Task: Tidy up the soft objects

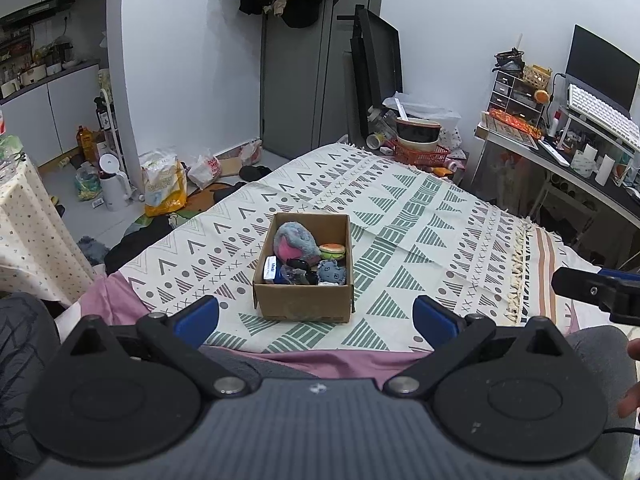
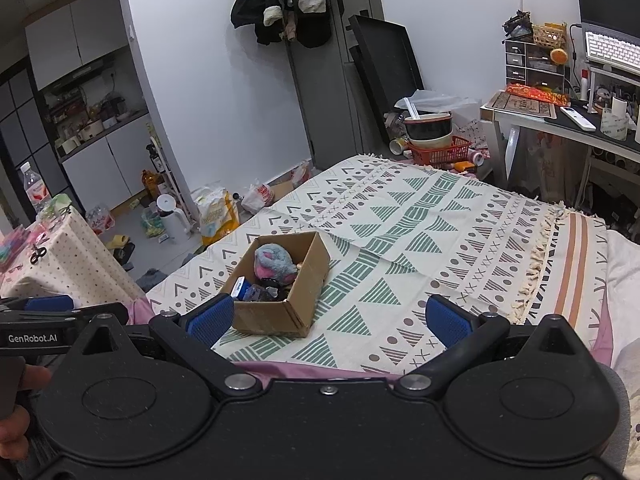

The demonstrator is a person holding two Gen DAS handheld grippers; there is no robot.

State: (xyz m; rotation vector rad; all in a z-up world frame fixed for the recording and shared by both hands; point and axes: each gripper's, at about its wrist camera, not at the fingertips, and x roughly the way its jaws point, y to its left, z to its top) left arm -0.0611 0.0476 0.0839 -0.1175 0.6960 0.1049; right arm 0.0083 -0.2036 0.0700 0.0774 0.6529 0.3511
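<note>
Both the left tool [image 1: 316, 316] and right tool [image 2: 328, 320] are hovering released and empty before the cardboard box [image 1: 304, 304] of soft toys [image 1: 290, 242] sitting on the bed's patterned blanket [image 1: 420, 208].

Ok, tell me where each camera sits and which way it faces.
Left wrist: behind the open left tongs, facing the cardboard box straight on across the patterned blanket; the right tongs and fingertips show at right.
Right wrist: behind the open right tongs, looking forward with the box to its left; the left tongs and a hand show at left.
Shared: box, blanket.
</note>
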